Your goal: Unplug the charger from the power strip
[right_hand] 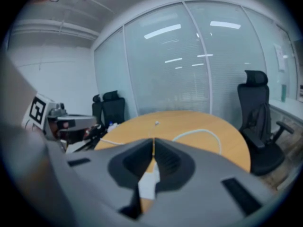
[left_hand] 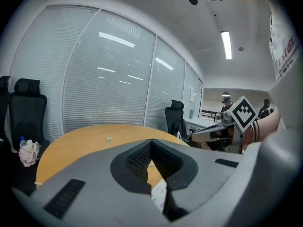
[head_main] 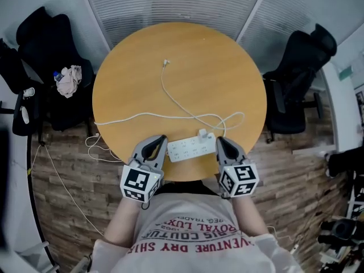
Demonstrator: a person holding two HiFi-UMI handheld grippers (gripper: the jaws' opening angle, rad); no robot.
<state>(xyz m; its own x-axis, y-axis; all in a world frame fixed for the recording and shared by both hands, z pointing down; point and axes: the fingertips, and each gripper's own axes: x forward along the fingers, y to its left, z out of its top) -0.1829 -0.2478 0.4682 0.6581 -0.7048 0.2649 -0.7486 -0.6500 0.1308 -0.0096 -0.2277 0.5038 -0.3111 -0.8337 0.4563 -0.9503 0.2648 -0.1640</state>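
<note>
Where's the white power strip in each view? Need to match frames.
Head view: white rectangular power strip, bottom centre, at the round wooden table's near edge.
Left gripper view: white sliver, low centre.
Right gripper view: white patch, low centre.
Shared landmark: white cable's loose plug end.

Even office light, soft fisheye pictures.

From my head view the round table [head_main: 182, 67] is lit evenly from above, with no hard shadows and only a faint sheen on the wood. The corners go darker and bend with the lens. In my left gripper view a ceiling light strip [left_hand: 226, 44] burns white, and reflected lights streak the glass wall [left_hand: 109, 79]. Both gripper views sit inside a dark round vignette. Up close, my left gripper [left_hand: 151, 143] and my right gripper [right_hand: 153, 141] look soft. The right gripper view is hazier, blurred all over.
</note>
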